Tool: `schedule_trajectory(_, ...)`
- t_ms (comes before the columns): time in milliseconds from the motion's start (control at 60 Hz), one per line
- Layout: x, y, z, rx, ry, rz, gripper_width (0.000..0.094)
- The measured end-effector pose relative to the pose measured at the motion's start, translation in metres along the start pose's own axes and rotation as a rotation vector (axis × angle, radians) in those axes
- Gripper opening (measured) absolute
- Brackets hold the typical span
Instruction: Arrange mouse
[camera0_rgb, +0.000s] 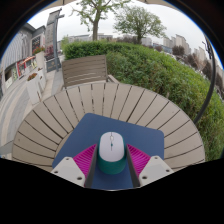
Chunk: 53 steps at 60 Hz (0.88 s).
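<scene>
**Mouse between the fingers, over the mat on the round table**

Setting: outdoors, hedge (150, 65) and trees beyond; a slatted wooden chair (84, 70) stands at the far side of a round slatted table (60, 110).

On the table: a dark blue mouse mat (120, 128), lying square to the gripper.

Mouse (111, 148): white top, teal lower body, sits over the near part of the mat, between the two pink pads (84, 157).

Gripper (111, 160): pads look to be touching the mouse on both sides, so the jaws read as clenched on it. Whether the mouse is lifted or resting on the mat cannot be told.

Doing it well, as judged: keep the mouse level and its long axis parallel to the mat's edges. Lower until it bears fully on the mat, not overhanging the near edge. Release evenly so neither pad drags it askew, then draw straight back.
</scene>
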<state>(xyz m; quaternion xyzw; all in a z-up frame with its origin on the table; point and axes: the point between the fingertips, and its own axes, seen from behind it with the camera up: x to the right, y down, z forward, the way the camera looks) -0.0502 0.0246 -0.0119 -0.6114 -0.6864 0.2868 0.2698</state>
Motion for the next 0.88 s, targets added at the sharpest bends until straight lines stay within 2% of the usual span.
schedule_trajectory(67, 0.003, -0.004, -0.016, -0.034, 0.032, 0.013, 0.0851)
schedule_trajectory(83, 0.002, -0.01, -0.024, -0.032, 0.032, 0.02, 0.0858)
schedule_trajectory(117, 0.001, -0.017, -0.04, -0.036, 0.037, 0.036, 0.0829)
schedule_trajectory(317, -0.01, -0.029, -0.188, -0.114, 0.078, 0.087, 0.0848)
schedule_trajectory(467, -0.027, -0.014, -0.285, -0.133, 0.099, 0.111, 0.085)
schedule_trajectory(667, -0.041, 0.001, -0.329, -0.092, 0.151, 0.13, 0.0848)
schedule_trajectory(767, -0.029, 0.0, -0.333, -0.086, 0.226, 0.116, 0.0856)
schedule_trajectory(883, -0.041, 0.004, -0.331, -0.09, 0.22, 0.148, 0.0849)
